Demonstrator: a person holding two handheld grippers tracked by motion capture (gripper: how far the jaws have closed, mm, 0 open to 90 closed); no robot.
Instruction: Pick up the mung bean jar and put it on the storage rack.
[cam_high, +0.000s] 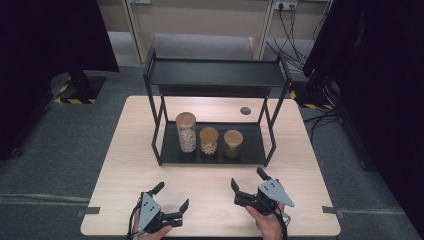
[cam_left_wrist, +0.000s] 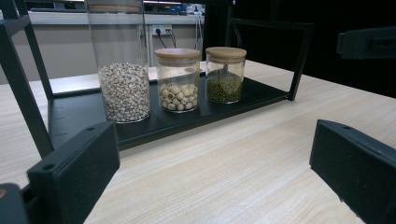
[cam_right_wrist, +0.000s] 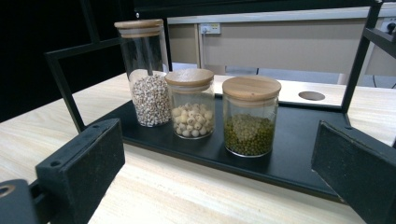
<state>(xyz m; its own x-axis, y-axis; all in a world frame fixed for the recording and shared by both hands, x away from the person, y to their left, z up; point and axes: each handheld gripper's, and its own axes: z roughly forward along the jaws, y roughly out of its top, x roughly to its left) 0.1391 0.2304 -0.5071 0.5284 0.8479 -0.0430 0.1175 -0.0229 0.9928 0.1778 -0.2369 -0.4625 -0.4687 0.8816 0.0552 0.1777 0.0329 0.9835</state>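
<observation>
Both pairs of tongs rest low over the near edge of the worktop (cam_high: 125, 165), the left tongs (cam_high: 170, 196) and the right tongs (cam_high: 248, 180) each with jaws spread wide apart and nothing between them. Well beyond them, on the bottom tray of the black rack (cam_high: 252, 150), three cork-lidded glass jars stand upright in a row: the tall jar (cam_high: 186, 132) of pale grain at the left, the middle jar (cam_high: 208, 140) of round white seeds beside it, and the green-bean jar (cam_high: 233, 143) at the right, each close to its neighbour, though whether they touch is hard to tell from here. The work in hand looks like an approach to one of these jars, and the right tongs face the green-bean jar (cam_right_wrist: 250, 122) most squarely. To do it well, come in level under the rack's upper shelf (cam_high: 215, 72), keep between the front posts, and centre the open jaws on the glass body below the lid rather than on the lid itself. Close slowly, since smooth glass may slip, and keep the outer jaw from nudging the middle jar (cam_right_wrist: 192, 103).
</observation>
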